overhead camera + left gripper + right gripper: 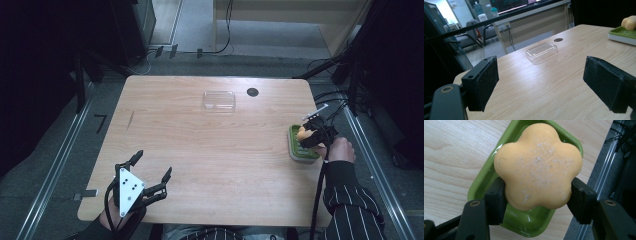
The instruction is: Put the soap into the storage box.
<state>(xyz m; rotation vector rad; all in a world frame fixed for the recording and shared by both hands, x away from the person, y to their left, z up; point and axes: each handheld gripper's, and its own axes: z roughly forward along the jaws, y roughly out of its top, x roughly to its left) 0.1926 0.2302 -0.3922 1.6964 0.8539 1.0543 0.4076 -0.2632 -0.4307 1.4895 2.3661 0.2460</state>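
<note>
An orange flower-shaped soap (538,166) is clamped between the jaws of my right gripper (537,198), just above a green dish (486,182). From above, the soap (302,133) and right gripper (311,136) hover over the green dish (296,148) near the table's right edge. My left gripper (152,165) rests open at the front left of the table, nothing between its pads (482,82). A clear plastic lid (219,100) lies at the far middle; in the left gripper view the lid (541,51) sits ahead of the jaws, and the green dish (622,33) with the soap (629,22) is at the far right.
A small dark round hole (252,92) marks the wooden table (210,150) right of the lid. Metal rails (55,165) run along the floor on both sides. Cables (330,102) trail off the table's right rear corner.
</note>
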